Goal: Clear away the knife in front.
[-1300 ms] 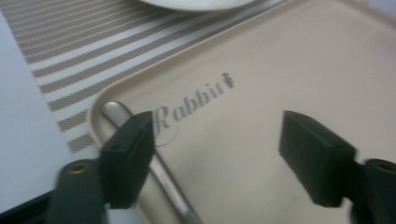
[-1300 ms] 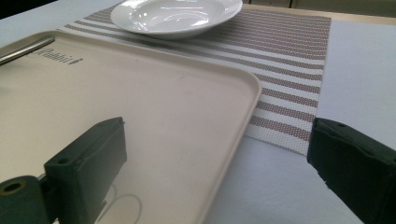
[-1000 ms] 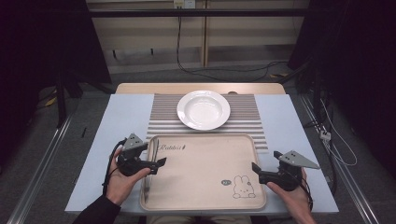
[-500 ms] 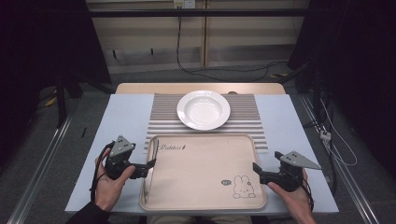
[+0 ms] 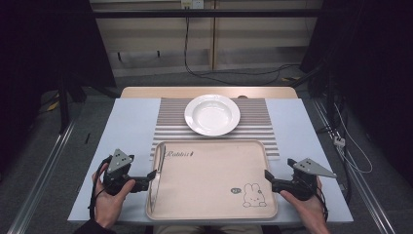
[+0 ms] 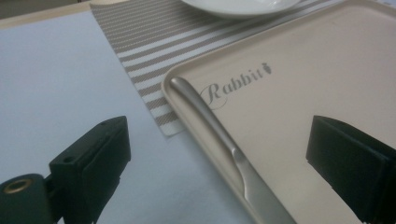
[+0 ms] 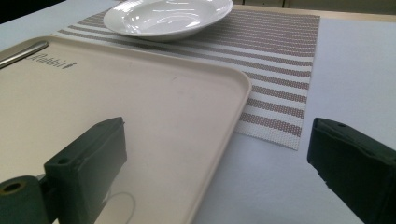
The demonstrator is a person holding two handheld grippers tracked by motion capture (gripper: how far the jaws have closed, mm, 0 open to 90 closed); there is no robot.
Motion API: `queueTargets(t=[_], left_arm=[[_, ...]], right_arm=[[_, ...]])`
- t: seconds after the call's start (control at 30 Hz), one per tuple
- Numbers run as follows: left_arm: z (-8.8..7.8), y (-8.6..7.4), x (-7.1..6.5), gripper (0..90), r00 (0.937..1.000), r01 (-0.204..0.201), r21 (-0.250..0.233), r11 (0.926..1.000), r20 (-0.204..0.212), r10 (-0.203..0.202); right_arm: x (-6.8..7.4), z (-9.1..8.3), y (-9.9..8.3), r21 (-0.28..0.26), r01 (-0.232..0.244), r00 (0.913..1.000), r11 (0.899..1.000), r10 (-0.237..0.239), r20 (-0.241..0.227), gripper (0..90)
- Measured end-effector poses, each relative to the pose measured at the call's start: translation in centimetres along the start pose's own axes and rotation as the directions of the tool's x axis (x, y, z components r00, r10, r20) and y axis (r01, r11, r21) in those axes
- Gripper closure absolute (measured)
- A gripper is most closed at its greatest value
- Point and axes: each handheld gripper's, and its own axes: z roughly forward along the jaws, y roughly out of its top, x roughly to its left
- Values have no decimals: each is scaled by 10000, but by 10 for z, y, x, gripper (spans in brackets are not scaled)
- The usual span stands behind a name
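A beige tray [image 5: 214,185] with a rabbit print lies at the table's front middle. A silver knife [image 5: 156,187] rests inside the tray along its left rim. My left gripper [image 5: 152,175] is open at that rim. In the left gripper view its jaws straddle the knife [image 6: 210,121] and the rim of the tray [image 6: 303,107] without touching them. My right gripper [image 5: 267,174] is open at the tray's right rim. In the right gripper view one jaw hangs over the tray [image 7: 116,93] and the other over the table.
A white plate [image 5: 212,114] sits on a striped placemat [image 5: 170,122] just behind the tray. The pale blue table top [image 5: 126,131] extends to both sides. Cables trail on the floor beyond the far edge.
My left gripper has drawn back to the left, from over the tray's inside to its left rim. The right gripper has stayed about where it was.
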Motion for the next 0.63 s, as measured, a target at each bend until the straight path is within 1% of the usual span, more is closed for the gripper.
queueTargets(t=[0.1,0.17,0.2,0.27,0.3,0.37,0.4,0.43,0.47,0.5,0.63], left_arm=[[1,-5,3,62,10000,80,110,9999,-48,-79],[0,-6,4,62,9998,192,-17,9998,-89,-193],[-1,-7,4,62,9997,126,24,9999,-189,-126],[-2,-9,4,62,9994,86,-130,9999,-335,-90],[-2,-10,5,62,9994,35,-131,9999,-331,-39],[-3,-12,7,62,9993,245,-240,9994,-263,-251],[-4,-12,7,62,9986,293,-337,9990,-431,-307],[-4,-12,8,62,9983,237,-328,9992,-517,-253],[-3,-13,9,59,9985,232,-320,9992,-496,-248],[-2,-14,11,58,9985,329,-335,9989,-423,-343],[3,-17,11,58,9971,628,-113,9980,-414,-632]], right_arm=[[0,0,0,21,-14,10000,10000,14,32,46],[0,0,-1,11,-58,10000,10000,58,41,46],[-1,-1,0,-15,-49,10000,10000,49,71,46],[-2,-1,0,-48,-86,9999,10000,86,115,46],[-2,-1,0,-48,-86,9999,10000,86,115,46],[-2,-2,0,-76,-110,9998,9999,111,134,47],[-2,-3,0,-77,-114,9998,9999,115,144,47],[-2,-3,0,-77,-114,9998,9999,115,144,47],[-2,-3,0,-75,-135,9998,9999,136,163,47],[-3,-3,0,-80,-144,9998,9999,146,169,47],[-3,-2,0,-62,-123,9998,9999,124,172,48]])
